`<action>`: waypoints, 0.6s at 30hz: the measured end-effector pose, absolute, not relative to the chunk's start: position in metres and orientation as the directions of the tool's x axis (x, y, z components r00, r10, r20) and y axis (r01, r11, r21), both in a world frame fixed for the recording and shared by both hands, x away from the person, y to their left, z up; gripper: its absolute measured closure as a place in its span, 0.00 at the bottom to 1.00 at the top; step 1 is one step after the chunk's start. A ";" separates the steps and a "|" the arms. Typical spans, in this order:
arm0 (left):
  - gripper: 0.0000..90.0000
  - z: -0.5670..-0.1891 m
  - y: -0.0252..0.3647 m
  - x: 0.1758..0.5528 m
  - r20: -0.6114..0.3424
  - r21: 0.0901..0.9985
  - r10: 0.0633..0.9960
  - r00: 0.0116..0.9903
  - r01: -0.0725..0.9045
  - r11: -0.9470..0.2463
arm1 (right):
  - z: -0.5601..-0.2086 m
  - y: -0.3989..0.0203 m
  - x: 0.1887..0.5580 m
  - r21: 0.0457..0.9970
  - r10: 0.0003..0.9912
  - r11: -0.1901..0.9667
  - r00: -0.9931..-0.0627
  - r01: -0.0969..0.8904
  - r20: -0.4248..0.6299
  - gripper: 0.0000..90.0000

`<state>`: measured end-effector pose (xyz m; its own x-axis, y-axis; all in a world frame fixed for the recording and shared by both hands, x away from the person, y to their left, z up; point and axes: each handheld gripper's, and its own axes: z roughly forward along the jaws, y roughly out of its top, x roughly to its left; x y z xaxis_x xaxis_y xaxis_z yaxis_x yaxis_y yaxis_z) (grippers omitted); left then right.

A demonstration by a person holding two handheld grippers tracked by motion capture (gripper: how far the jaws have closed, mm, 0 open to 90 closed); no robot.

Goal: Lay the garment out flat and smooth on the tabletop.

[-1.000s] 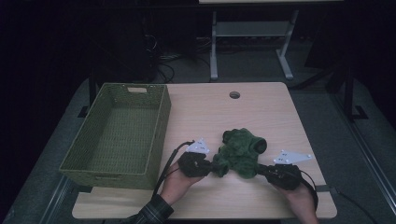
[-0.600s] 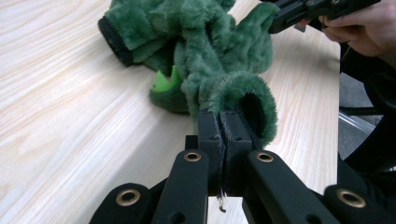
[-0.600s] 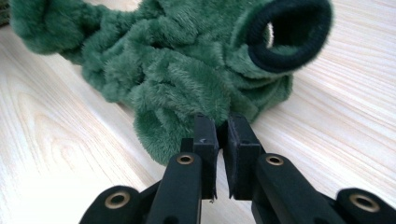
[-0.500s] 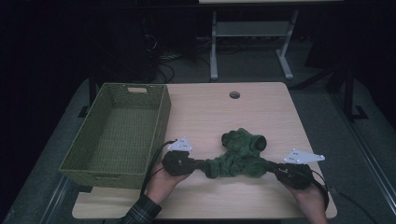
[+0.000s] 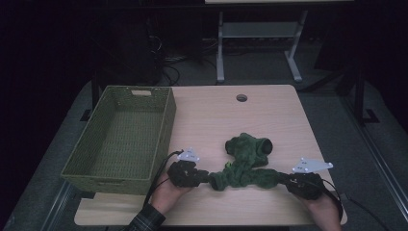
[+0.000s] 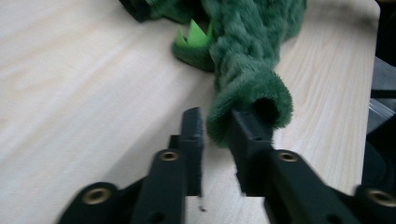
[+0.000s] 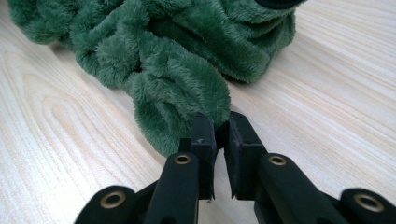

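Observation:
A dark green fuzzy cloth lies on the wooden table, bunched in the middle and pulled into a long roll between my grippers. My left gripper is at the roll's left end. In the left gripper view its jaws have just been opening; they stand apart, with the cloth's end loose between them and resting against one jaw. A bright green jagged trim shows on the cloth. My right gripper holds the right end; its jaws pinch a fold of the cloth.
An empty green woven basket stands on the left part of the table, close to my left hand. A round cable hole is near the far edge. Both hands are near the front edge.
My left gripper moved left and the right slightly right, stretching the cloth from a bunch into a long roll. The left jaws then parted and let go of the cloth's end.

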<state>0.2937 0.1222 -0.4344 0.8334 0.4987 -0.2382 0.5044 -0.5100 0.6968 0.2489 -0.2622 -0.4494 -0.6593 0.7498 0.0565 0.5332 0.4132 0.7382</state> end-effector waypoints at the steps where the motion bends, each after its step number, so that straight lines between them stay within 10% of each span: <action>1: 0.78 -0.431 0.124 0.293 -0.236 0.706 0.501 0.833 0.501 -0.500 | -0.450 -0.263 0.249 0.741 0.750 0.411 -0.659 0.530 0.055 0.89; 8: 0.68 -0.409 0.121 0.285 -0.199 0.766 0.475 0.857 0.439 -0.470 | -0.443 -0.267 0.247 0.779 0.766 0.368 -0.641 0.508 0.056 0.71; 18: 0.77 -0.431 0.093 0.303 -0.168 0.729 0.450 0.877 0.418 -0.542 | -0.443 -0.245 0.261 0.784 0.700 0.392 -0.709 0.481 0.084 0.98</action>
